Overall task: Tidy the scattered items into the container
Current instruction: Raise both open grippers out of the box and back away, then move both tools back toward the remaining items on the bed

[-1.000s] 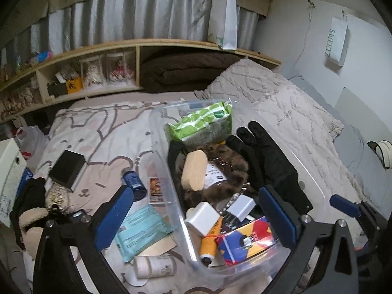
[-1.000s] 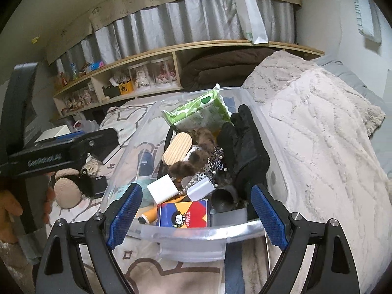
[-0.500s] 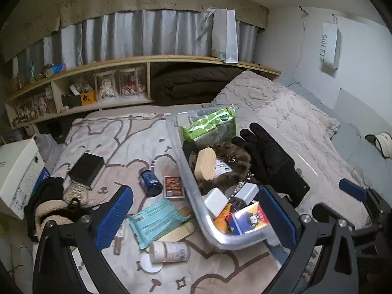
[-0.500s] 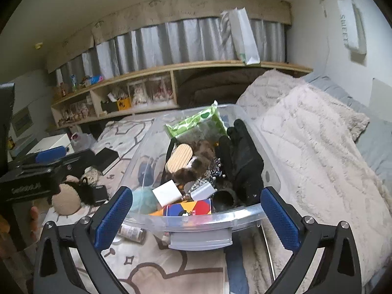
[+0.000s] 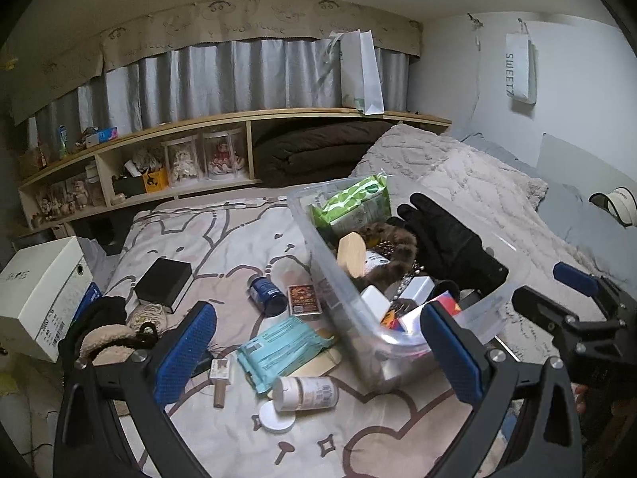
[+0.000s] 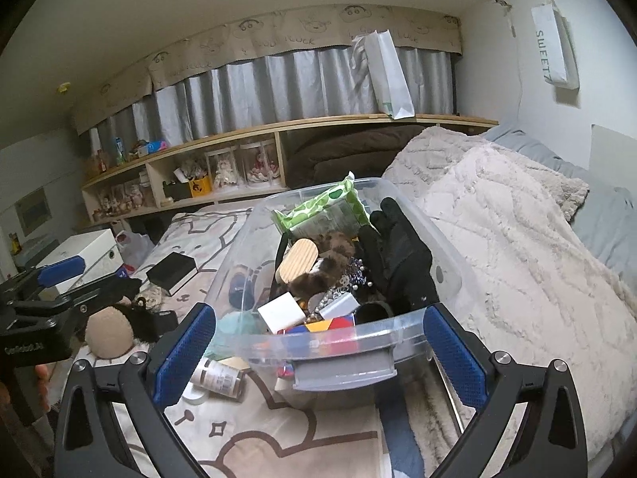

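A clear plastic bin [image 5: 338, 290] [image 6: 338, 336] sits on the bed, holding a green wipes pack [image 6: 322, 209], black gloves [image 6: 398, 251], a wooden brush [image 6: 296, 265] and small boxes. Left of it on the sheet lie a teal packet [image 5: 284, 346], a white bottle [image 5: 306, 392], a white lid [image 5: 276, 422], a blue jar [image 5: 266, 294], a small card box [image 5: 304, 298] and a black box [image 5: 163, 285]. My left gripper [image 5: 318, 354] is open and empty above these items. My right gripper [image 6: 320, 352] is open and empty before the bin's near wall.
A white shoebox [image 5: 40, 290] and a plush toy with dark clothing [image 5: 103, 338] lie at the left edge. A fluffy cream blanket [image 6: 497, 239] covers the right side. A wooden shelf [image 5: 199, 147] with dolls runs along the back.
Both grippers have pulled back and up from the bin. The left view now shows the scattered items on the sheet; the bin looks smaller and farther.
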Available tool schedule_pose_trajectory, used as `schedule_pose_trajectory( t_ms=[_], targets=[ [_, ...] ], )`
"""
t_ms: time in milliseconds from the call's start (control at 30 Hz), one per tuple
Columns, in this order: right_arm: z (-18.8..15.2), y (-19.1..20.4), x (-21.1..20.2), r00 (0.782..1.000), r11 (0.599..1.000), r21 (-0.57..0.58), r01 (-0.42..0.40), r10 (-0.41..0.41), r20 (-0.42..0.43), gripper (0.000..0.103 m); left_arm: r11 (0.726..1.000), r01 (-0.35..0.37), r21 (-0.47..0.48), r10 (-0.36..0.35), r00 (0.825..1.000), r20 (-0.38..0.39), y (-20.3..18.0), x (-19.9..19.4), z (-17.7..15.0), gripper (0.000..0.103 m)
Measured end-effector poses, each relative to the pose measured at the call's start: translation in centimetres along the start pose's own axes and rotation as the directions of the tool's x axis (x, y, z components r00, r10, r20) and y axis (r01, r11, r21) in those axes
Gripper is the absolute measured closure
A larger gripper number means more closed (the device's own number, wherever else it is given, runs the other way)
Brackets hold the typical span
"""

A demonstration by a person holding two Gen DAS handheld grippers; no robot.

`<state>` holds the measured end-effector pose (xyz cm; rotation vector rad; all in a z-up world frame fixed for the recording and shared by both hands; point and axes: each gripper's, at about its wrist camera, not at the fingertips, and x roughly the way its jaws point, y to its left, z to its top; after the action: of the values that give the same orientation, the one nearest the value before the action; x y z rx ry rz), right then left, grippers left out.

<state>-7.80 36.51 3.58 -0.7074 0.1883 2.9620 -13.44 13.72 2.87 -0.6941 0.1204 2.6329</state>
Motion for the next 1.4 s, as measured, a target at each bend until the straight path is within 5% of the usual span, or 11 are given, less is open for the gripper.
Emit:
schedule_pose_trajectory(
  t_ms=[800,1400],
  targets=[
    [-2.7,1.2,1.4,1.0,0.999,0.025,0.031,-0.031,0.001,0.0,0.998,-0.027,-0.062,0.027,1.0,-0.001,4.7,0.5,-3.8,0.0],
    [-6.8,9.8,5.3,0.98,0.991,-0.036,-0.131,0.125,-0.153,0.0,0.988,-0.099,-0.12,0.09,0.993,-0.079,11.2,1.9,-7.4,0.0]
  ],
)
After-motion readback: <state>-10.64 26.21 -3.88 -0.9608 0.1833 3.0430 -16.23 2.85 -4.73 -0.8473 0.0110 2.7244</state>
